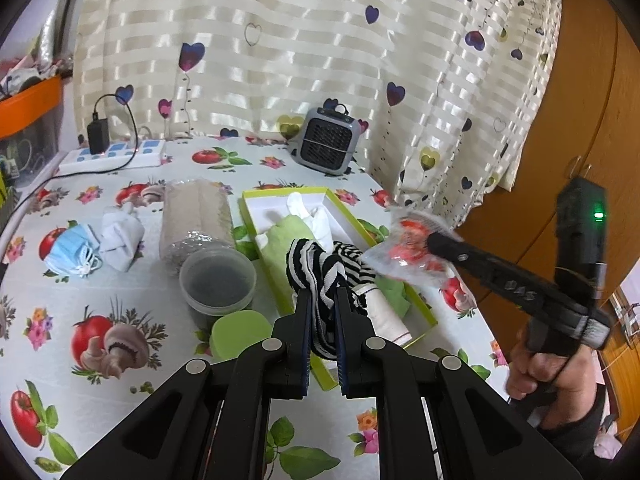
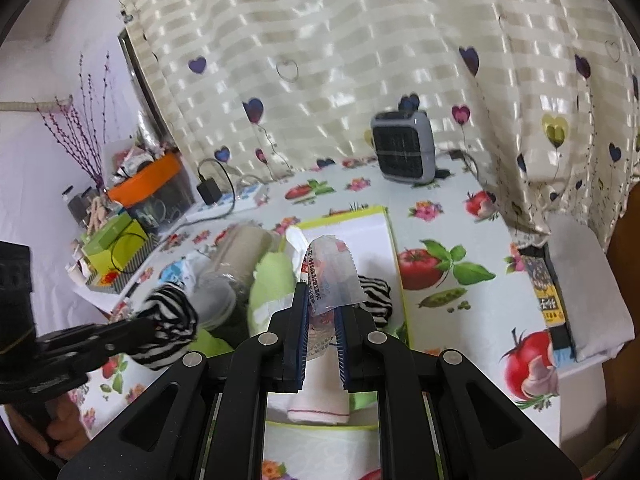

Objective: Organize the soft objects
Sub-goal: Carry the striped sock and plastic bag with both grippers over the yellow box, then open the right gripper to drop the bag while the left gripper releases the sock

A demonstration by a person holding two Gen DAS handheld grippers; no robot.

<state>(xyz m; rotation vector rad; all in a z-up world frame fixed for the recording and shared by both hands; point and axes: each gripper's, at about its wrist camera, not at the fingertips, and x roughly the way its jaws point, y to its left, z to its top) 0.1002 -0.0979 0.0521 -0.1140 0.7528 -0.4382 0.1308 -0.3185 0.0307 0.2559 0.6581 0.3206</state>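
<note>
Where curtain (image 1: 280, 52) hangs, a fruit-print tablecloth (image 1: 120, 272).

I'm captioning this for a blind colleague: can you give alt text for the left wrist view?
The left gripper is shut on a black-and-white striped cloth above a green-rimmed box on a fruit-print tablecloth. At right, the right gripper holds a clear plastic packet.

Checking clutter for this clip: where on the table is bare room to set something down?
Free: the tablecloth between the green-edged box and the heater, and the near-left corner beside the round tub. Crowded: the box itself and the strip of tub, beige roll, white cloth and masks.
</note>
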